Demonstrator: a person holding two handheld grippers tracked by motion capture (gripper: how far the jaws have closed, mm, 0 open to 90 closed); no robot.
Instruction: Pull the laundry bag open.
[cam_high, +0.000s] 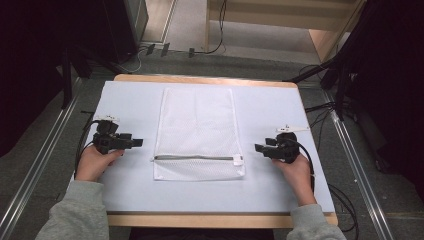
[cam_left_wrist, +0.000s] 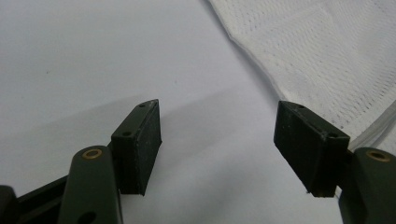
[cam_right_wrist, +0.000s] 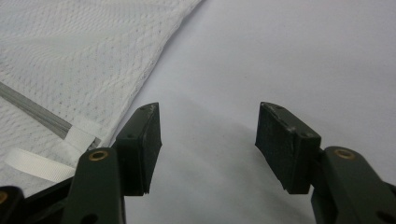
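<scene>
A white mesh laundry bag (cam_high: 197, 131) lies flat in the middle of the table, its grey zipper (cam_high: 192, 158) running across near the front. The zipper's white pull tab (cam_high: 237, 160) is at the right end and appears close up as a white ribbon (cam_right_wrist: 32, 164). My left gripper (cam_high: 137, 142) rests on the table just left of the bag, open with nothing between its jaws (cam_left_wrist: 217, 144); the mesh bag's edge (cam_left_wrist: 327, 60) lies beyond its right jaw. My right gripper (cam_high: 259, 148) sits just right of the bag, open and empty (cam_right_wrist: 208, 144), the mesh bag (cam_right_wrist: 84, 60) at its left.
The table (cam_high: 210, 200) has a pale blue-white cover and a wooden rim. Cables trail from both grippers over the table's sides. Dark stands and more cables stand on the floor at both sides; a wooden shelf unit (cam_high: 320, 30) is behind.
</scene>
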